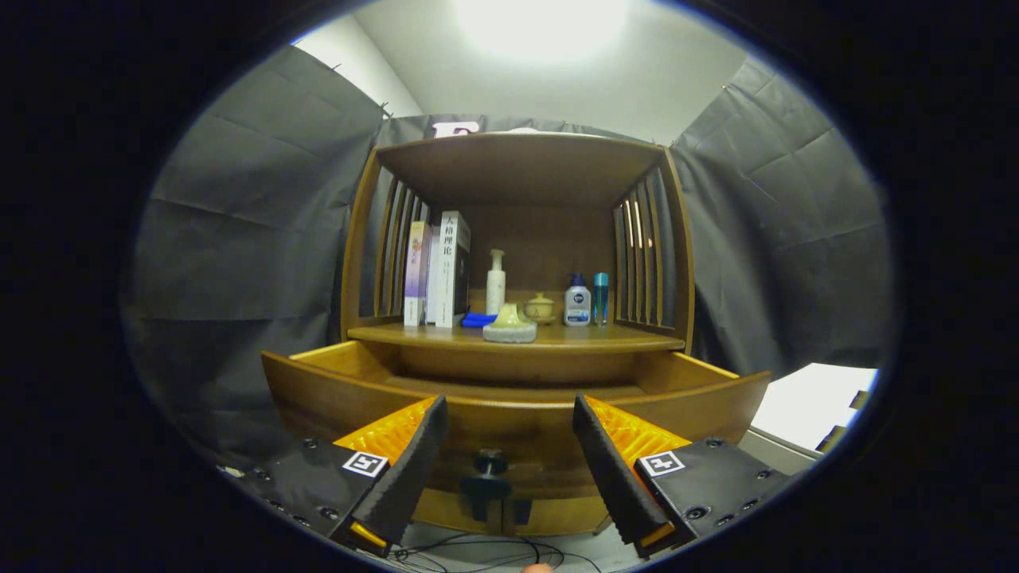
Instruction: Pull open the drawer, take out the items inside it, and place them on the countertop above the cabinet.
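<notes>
wooden cabinet [517,239], drawer [509,414] pulled open, hand-held gripper [509,446] fingers apart

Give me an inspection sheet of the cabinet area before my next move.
Surface: countertop above the drawer, already crowded.
Job's things: drawer pulled open; inside hidden behind its front. Knob between the jaws.
Clutter: books, pump bottle, grey dish, small pot, white bottle, teal bottle, blue item.
Grippers: gripper open, holding nothing.
Cables: black wires on the floor.
Surroundings: black cloth wall.
</notes>
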The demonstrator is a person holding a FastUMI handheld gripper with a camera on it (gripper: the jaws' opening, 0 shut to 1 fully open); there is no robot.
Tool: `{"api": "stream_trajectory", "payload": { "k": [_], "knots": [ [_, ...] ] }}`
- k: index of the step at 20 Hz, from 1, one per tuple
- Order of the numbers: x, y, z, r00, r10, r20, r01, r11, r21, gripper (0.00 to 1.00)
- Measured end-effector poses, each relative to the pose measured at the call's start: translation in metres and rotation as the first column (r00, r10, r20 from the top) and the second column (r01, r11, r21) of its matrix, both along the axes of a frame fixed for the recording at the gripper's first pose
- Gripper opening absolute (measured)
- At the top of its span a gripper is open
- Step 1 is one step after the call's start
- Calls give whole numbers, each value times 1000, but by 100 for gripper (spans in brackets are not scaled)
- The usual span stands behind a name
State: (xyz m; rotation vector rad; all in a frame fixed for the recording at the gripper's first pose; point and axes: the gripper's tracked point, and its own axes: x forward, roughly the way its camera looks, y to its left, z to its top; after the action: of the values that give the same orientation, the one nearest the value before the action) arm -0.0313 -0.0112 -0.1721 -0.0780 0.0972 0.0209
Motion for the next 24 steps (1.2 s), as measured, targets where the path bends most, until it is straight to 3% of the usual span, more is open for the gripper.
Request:
{"api": "stream_trajectory", "payload": {
  "k": [7,15,24],
  "knots": [
    [19,3,-48,995,-3,-101,5,1000,23,98],
    [26,-3,-46,996,-48,-74,49,999,10,98],
    [59,-1,-39,997,-38,-68,41,998,52,98]
  ]
}}
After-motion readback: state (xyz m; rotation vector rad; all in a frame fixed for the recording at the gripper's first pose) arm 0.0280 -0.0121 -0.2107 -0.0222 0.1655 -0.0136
